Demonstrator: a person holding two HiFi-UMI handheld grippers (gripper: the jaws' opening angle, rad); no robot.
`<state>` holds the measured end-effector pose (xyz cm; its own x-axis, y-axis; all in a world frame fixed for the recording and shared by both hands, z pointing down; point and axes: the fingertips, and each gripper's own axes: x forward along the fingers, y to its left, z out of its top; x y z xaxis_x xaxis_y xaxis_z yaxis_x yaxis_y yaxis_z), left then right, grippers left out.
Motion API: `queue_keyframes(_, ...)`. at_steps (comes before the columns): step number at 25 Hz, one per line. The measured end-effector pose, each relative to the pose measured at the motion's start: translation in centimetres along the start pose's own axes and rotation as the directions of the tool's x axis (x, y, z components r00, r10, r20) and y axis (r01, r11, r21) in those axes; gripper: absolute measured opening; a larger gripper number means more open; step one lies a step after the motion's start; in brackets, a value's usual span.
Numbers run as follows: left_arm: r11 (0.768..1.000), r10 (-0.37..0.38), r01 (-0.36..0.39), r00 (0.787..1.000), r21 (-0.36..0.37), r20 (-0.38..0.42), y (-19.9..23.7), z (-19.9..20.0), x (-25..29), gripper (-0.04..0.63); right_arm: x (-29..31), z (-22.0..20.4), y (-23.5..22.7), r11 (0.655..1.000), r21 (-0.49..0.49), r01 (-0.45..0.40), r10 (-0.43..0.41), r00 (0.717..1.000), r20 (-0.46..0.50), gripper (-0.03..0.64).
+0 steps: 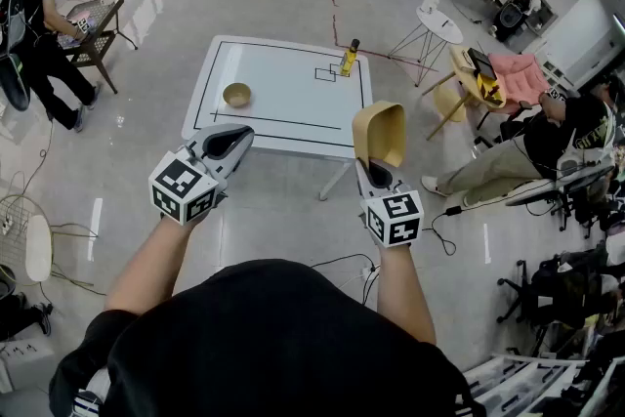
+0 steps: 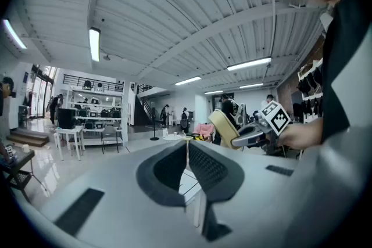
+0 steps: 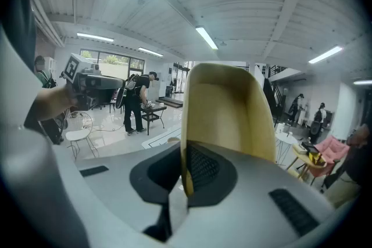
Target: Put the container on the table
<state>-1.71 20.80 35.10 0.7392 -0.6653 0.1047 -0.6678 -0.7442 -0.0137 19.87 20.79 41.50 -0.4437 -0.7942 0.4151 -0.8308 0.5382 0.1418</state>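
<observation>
Right gripper (image 1: 373, 173): clenched on wall of beige container (image 1: 383, 134), frame centre-right. Left gripper (image 1: 232, 141): closed, empty. Step: carrying. Next, likely: lower onto white table (image 1: 283, 103), release.

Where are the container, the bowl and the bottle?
container (image 1: 383, 136): head view, on its inner wall.
bowl (image 1: 236, 95): head view, on its hollow.
bottle (image 1: 348, 62): head view, on its body.
</observation>
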Motion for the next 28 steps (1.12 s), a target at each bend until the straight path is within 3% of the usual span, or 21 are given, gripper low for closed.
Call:
queue_keyframes(8, 0.999, 0.028, -0.028, 1.000, -0.029, -0.004, 1.6, -0.7, -2.2, 0.018, 0.6, 0.4, 1.9, 1.000, -0.011, -0.019, 0.019, 1.000, -0.009, 0.008)
queue_keyframes(28, 0.999, -0.002, 0.001, 1.000, -0.039, -0.014, 5.8, -1.8, -6.4, 0.018, 3.1, 2.1, 6.5, 1.000, 0.007, -0.013, 0.013, 1.000, -0.022, 0.008)
